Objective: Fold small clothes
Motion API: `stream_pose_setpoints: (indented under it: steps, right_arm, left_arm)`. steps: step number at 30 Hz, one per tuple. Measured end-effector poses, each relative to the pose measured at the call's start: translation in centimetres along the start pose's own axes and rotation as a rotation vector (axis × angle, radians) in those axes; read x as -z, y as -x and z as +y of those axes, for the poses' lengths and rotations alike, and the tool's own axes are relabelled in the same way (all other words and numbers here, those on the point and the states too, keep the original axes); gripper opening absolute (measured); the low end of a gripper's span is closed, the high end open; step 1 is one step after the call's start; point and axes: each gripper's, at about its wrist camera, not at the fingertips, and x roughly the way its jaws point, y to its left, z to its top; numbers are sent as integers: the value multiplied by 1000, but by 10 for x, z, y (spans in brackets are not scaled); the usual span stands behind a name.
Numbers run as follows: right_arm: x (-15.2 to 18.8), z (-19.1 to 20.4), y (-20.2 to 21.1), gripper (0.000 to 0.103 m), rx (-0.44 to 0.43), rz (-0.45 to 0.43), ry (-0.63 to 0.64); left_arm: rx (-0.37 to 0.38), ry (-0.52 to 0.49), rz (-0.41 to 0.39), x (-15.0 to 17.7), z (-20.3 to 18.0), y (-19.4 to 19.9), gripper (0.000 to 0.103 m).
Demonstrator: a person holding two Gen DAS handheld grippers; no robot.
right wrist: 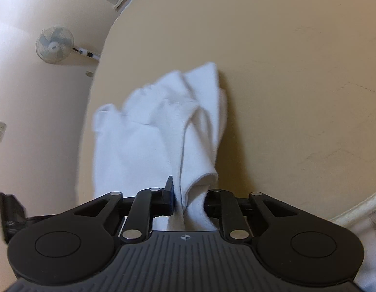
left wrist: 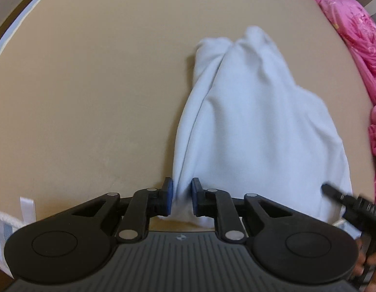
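So, big beige table, smooth and matte, takes most of the space. A white garment, soft fleecy knit, lies bunched mid-table, its far end crumpled. Pink floral bedding sits far right. The left gripper is clenched on the near hem and the right gripper is clamped on a rolled edge, probably to pull the cloth taut for a fold.

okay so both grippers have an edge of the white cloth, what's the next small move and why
Probably lift both together and draw the near edge taut. The left gripper and right gripper each pinch the white cloth, which still lies bunched and creased on the tan surface.
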Motion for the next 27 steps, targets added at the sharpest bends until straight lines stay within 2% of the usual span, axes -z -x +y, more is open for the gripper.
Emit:
stream_pose_setpoints:
  steps: [1,3,6,8,9,10,11,12,13,14,15,16,19,22,23,25,27]
  right_arm:
    - [-4,-5,2,41,16,-23,1]
    - [-23,-13,10,67,1,-70,16]
    - [-54,-12,16,84,-78,-99,81]
    - [-70,-6,7,86,-81,-83,132]
    - [-76,-3,-1,86,-66,-72,155]
    - [-82,2,-11,86,-45,-53,177]
    - [-88,12,-20,84,-34,-33,194]
    - [-90,18,-28,63,-17,-20,224]
    - [-90,24,-30,43,22,-27,269]
    - [-87,33,-27,11,52,-46,322]
    - [-82,32,-17,8,59,-58,358]
    - [-81,42,-10,7,50,-86,401]
    - [-88,68,9,4,-7,-144,519]
    - [-103,72,14,1,-57,-185,544]
    - [-107,69,8,1,-36,-185,539]
    - [-118,50,-13,1,20,-106,456]
    - [-123,26,-20,11,54,-85,298]
  left_arm:
    - [-4,5,-25,4,1,2,25]
    - [2,18,-82,6,-1,10,30]
    - [15,7,-179,-10,-2,27,54]
    - [28,9,-229,-36,-13,30,73]
    - [36,4,-244,-54,-28,25,76]
    - [39,-6,-252,-67,-37,22,85]
    - [31,-22,-254,-82,-49,14,87]
    - [17,-41,-246,-85,-54,11,87]
    - [-9,-56,-238,-97,-64,-1,71]
    - [-38,-63,-240,-106,-70,-12,5]
    - [-71,-61,-225,-112,-74,-19,6]
    - [-87,-26,-234,-115,-73,-24,0]
    - [-65,22,-306,-111,-65,-19,0]
    - [-49,84,-375,-100,-41,3,0]
    - [-52,101,-386,-97,-34,10,0]
    - [-33,100,-369,-100,-25,13,3]
    - [27,73,-345,-103,-28,11,18]
